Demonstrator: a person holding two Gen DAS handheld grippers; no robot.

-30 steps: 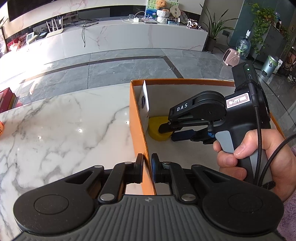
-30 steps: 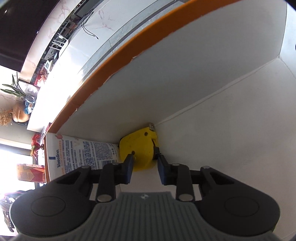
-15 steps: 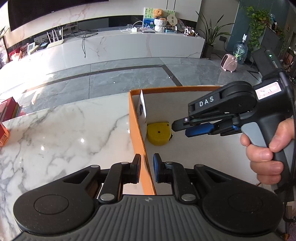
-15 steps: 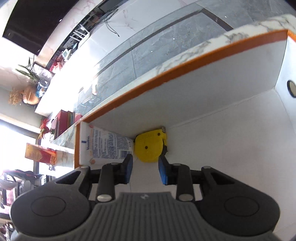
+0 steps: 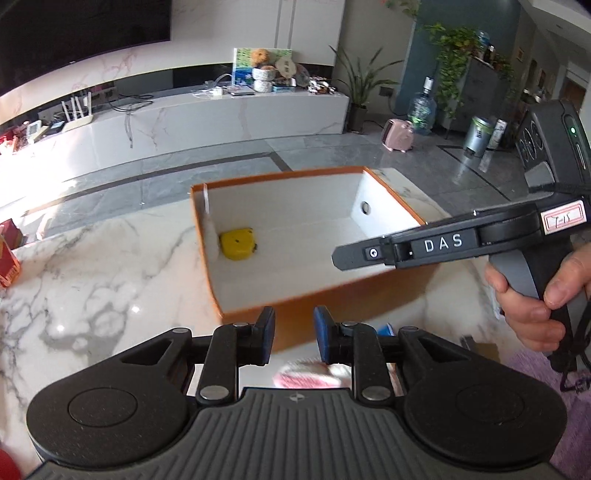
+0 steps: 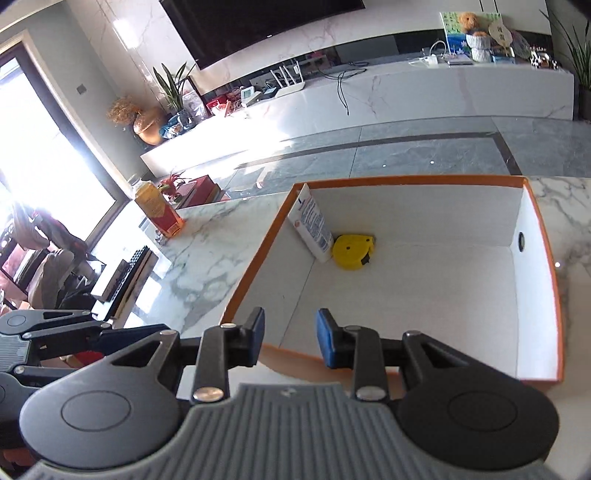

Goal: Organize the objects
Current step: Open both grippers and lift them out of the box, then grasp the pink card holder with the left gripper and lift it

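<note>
Your left gripper [image 5: 294, 334]: jaws opening, nothing between. Your right gripper [image 6: 289, 341]: partly open, empty. Both hover at near rim of orange box [image 6: 546, 236]. Yellow tape measure [image 6: 351, 251] lies inside, tucked beside white tube [image 6: 311, 223] leaning on left wall, likely keeping floor free.

home living room | wall TV [image 6: 258, 22], marble console [image 6: 406, 96] (router, cables), houseplants [image 5: 364, 79]

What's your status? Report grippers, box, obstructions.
Left gripper opening, nothing between the fingers. Right gripper open, empty. Tape measure and lotion tube in the orange box, far left corner. Nothing in the way.
</note>
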